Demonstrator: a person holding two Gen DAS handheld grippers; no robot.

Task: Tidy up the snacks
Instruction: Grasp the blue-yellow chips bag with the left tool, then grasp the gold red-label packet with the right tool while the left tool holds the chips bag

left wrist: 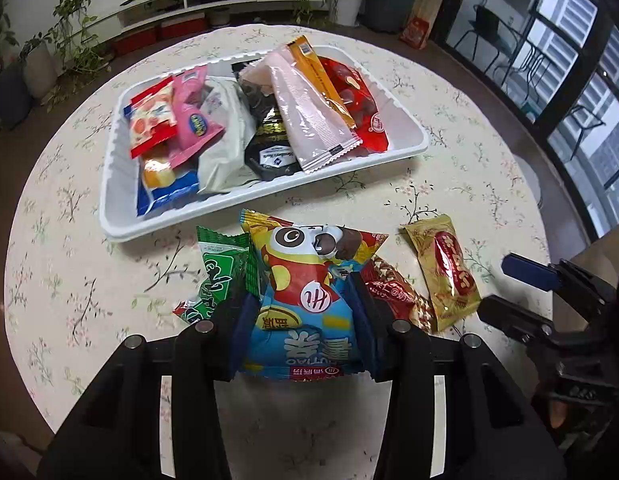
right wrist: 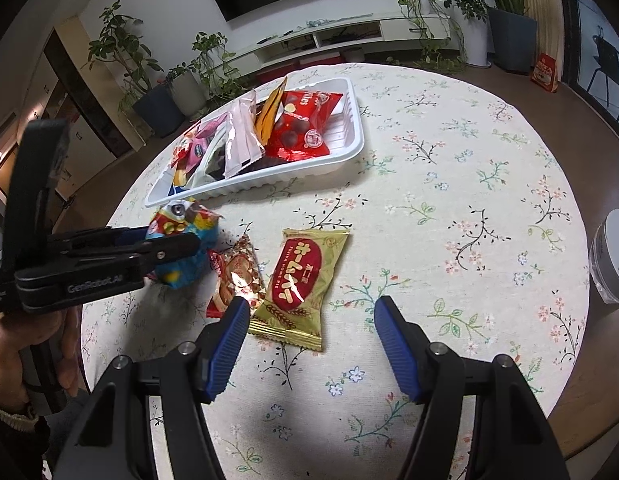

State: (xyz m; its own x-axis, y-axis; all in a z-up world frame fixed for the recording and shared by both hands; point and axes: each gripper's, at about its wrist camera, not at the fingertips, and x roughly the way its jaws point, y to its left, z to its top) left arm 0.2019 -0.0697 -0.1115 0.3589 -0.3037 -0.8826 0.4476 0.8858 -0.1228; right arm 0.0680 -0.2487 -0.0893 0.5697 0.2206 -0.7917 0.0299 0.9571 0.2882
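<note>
The round surface (right wrist: 449, 184) has a flowery cloth. The left tongs (left wrist: 305, 312) pinch the blue snack bag (left wrist: 305, 304). Just ahead of them waits the white tray (left wrist: 121, 216). The right tongs (right wrist: 309, 320) are spread, with the gold pie pack (right wrist: 301, 280) between them, lengthwise.

1 tray (left wrist: 121, 236), 4 loose snack pkts (left wrist: 309, 288), 2 grippers (right wrist: 307, 322)
</note>
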